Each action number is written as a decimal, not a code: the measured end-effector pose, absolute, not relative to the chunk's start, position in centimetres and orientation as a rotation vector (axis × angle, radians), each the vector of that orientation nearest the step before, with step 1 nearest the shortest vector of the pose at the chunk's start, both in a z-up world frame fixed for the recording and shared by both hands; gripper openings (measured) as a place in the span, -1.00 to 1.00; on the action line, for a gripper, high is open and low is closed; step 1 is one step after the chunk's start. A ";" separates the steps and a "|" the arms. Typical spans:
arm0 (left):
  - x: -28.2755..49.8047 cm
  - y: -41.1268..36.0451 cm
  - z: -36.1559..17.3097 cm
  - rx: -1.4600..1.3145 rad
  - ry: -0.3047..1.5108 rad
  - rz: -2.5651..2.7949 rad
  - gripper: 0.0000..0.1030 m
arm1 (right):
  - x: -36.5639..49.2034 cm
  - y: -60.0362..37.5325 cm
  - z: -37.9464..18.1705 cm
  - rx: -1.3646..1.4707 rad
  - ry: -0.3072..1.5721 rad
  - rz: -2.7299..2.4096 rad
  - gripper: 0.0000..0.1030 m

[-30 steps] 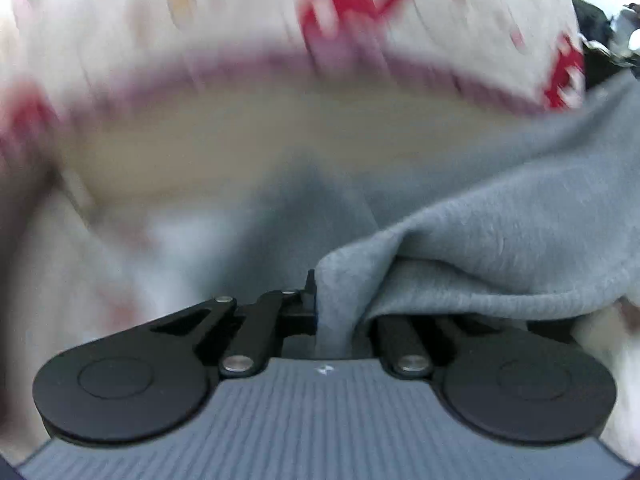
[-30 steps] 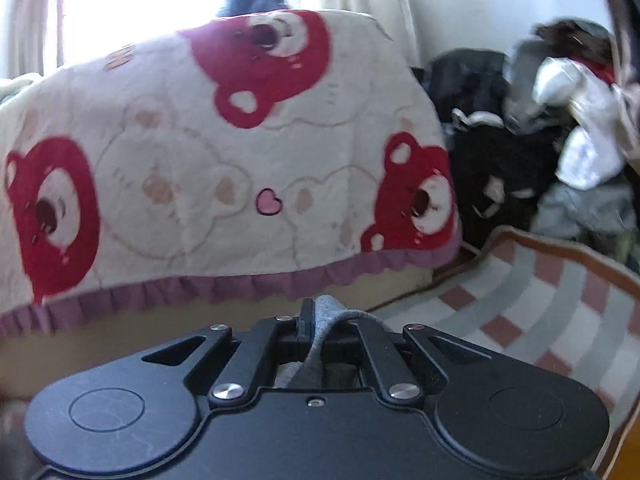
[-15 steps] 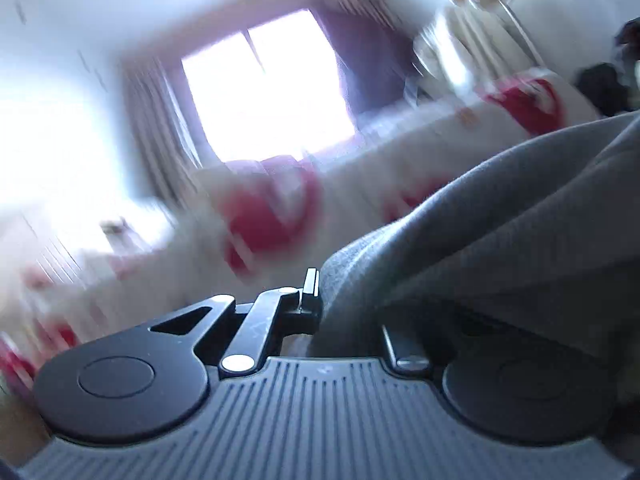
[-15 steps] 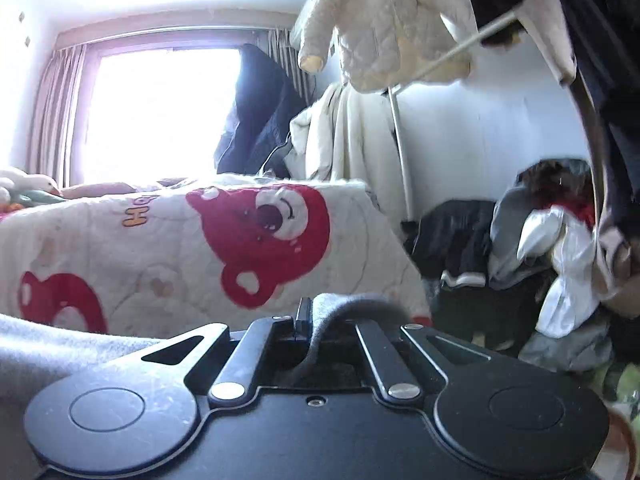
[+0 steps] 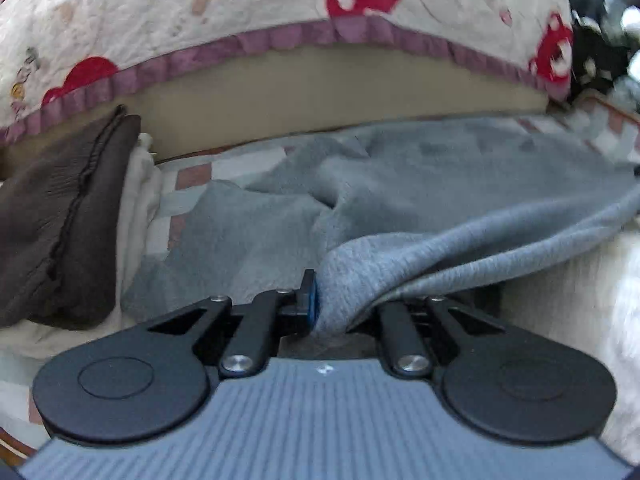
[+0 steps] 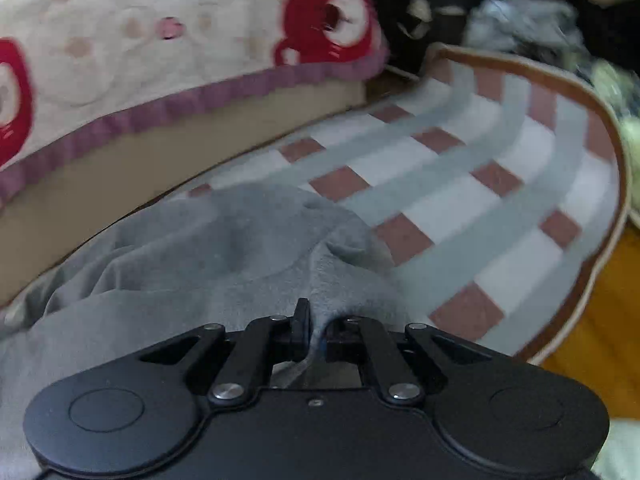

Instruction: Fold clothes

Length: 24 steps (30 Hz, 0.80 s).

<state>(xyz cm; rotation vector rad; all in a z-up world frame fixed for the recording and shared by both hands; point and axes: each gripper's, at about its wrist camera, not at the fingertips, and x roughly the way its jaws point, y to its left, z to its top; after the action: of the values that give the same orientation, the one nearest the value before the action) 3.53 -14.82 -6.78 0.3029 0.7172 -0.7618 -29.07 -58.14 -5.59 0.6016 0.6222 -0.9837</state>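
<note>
A grey fleece garment (image 5: 420,184) lies spread on a checked rug (image 5: 192,172) in front of a bed. My left gripper (image 5: 340,304) is shut on one edge of the garment, which drapes over its right finger. In the right wrist view the same grey garment (image 6: 200,252) lies crumpled on the rug (image 6: 480,184). My right gripper (image 6: 318,332) is shut on another edge of it, low over the rug.
A bed with a bear-print quilt (image 5: 240,8) and its tan side (image 5: 320,84) runs along the far side. A folded brown garment (image 5: 60,216) on pale cloth lies at left. A clothes pile (image 6: 520,12) sits at far right. The rug's brown border (image 6: 608,128) meets an orange floor (image 6: 592,360).
Both grippers swung up toward the window and wall, then came down again. The grey garment, held in both throughout, now lies spread on the rug.
</note>
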 end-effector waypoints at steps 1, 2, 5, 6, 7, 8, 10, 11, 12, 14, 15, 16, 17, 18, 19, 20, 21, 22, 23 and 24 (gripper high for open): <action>3.7 -14.8 -6.8 0.292 0.724 -0.754 -0.76 | -29.2 -58.0 -5.0 0.583 0.610 -0.970 -0.91; 3.8 -14.7 -6.8 0.281 0.730 -0.746 -0.71 | -29.3 -57.9 -4.4 0.564 0.598 -0.955 -0.90; 5.1 -15.7 -8.1 0.261 0.803 -0.723 -0.63 | -28.9 -58.3 -3.8 0.540 0.595 -0.917 -0.75; 5.2 -15.6 -8.3 0.246 0.817 -0.719 -0.62 | -28.9 -58.4 -3.9 0.574 0.595 -0.890 -0.63; 5.3 -15.5 -8.4 0.230 0.830 -0.715 -0.62 | -28.9 -58.5 -4.1 0.626 0.592 -0.851 -0.59; 5.4 -15.4 -8.6 0.214 0.842 -0.711 -0.62 | -28.9 -58.3 -4.1 0.670 0.578 -0.800 -0.57; 5.9 -15.2 -8.6 0.167 0.859 -0.714 -0.62 | -29.2 -57.5 -3.6 0.732 0.527 -0.683 -0.08; 6.2 -15.1 -8.6 0.144 0.868 -0.715 -0.62 | -29.2 -56.9 -3.3 0.746 0.505 -0.643 0.06; 6.5 -15.1 -8.5 0.130 0.874 -0.709 -0.62 | -29.2 -56.4 -3.1 0.756 0.494 -0.618 0.19; 7.1 -15.2 -8.4 0.106 0.880 -0.694 -0.62 | -29.1 -55.5 -2.9 0.768 0.493 -0.610 0.19; 7.2 -15.2 -8.3 0.096 0.878 -0.684 -0.61 | -29.2 -55.2 -3.0 0.776 0.498 -0.621 0.19; 7.3 -15.2 -8.2 0.086 0.876 -0.678 -0.60 | -29.3 -54.8 -3.3 0.783 0.505 -0.630 0.19; 7.2 -15.1 -8.2 0.077 0.872 -0.674 -0.59 | -29.5 -54.6 -3.7 0.790 0.514 -0.632 0.19; 7.2 -15.0 -8.2 0.069 0.867 -0.669 -0.59 | -29.7 -54.5 -4.1 0.797 0.523 -0.632 0.19; 7.1 -14.9 -8.1 0.060 0.863 -0.664 -0.59 | -30.1 -54.5 -4.7 0.813 0.535 -0.637 0.19; 6.7 -14.7 -8.0 0.058 0.856 -0.663 -0.66 | -30.4 -54.5 -5.4 0.834 0.549 -0.646 0.19; 6.3 -14.5 -7.9 0.056 0.849 -0.662 -0.76 | -30.7 -54.6 -6.1 0.856 0.566 -0.659 0.19; 5.9 -14.3 -7.7 0.054 0.842 -0.661 -0.81 | -30.9 -54.8 -6.8 0.874 0.586 -0.675 0.19; 5.5 -14.1 -7.6 0.053 0.835 -0.661 -0.83 | -31.0 -54.8 -7.5 0.886 0.609 -0.691 0.19; 5.1 -13.9 -7.4 0.051 0.828 -0.660 -0.83 | -31.1 -54.7 -8.0 0.889 0.622 -0.698 0.19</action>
<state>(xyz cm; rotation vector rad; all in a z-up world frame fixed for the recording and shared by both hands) 5.09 -13.95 -7.42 0.0506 0.8285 -0.6596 -31.15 -54.74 -8.01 0.8892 0.6225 -0.6979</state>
